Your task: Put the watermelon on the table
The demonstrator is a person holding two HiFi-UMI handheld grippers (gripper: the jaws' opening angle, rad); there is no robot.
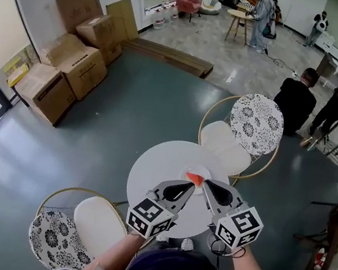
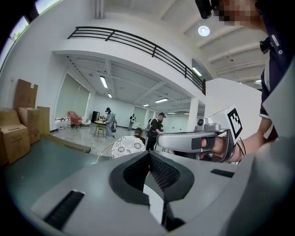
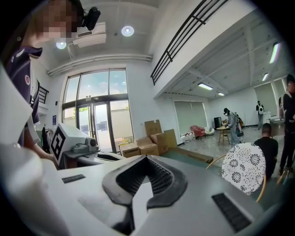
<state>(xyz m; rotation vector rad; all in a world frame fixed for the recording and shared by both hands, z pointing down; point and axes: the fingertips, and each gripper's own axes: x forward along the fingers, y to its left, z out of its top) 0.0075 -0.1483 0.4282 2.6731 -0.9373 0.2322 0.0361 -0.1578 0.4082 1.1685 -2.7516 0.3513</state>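
Note:
In the head view a small red watermelon slice [image 1: 194,179] lies on the round white table [image 1: 156,168], near its right side. My left gripper [image 1: 190,184] hovers just below-left of the slice, jaws shut and empty. To the slice's right, my right gripper [image 1: 207,184] is likewise shut on nothing. The two tips point at each other with the slice just beyond them. In the left gripper view the left gripper [image 2: 148,153] shows its jaws closed together; in the right gripper view the right gripper [image 3: 147,158] shows the same. The slice is hidden in both gripper views.
A chair with a floral back [image 1: 256,124] stands at the table's far right, another floral chair [image 1: 53,240] at its near left. Cardboard boxes [image 1: 72,62] are stacked by the left wall. Several people [image 1: 295,98] stand and sit farther back. A dark side table [image 1: 335,257] is at right.

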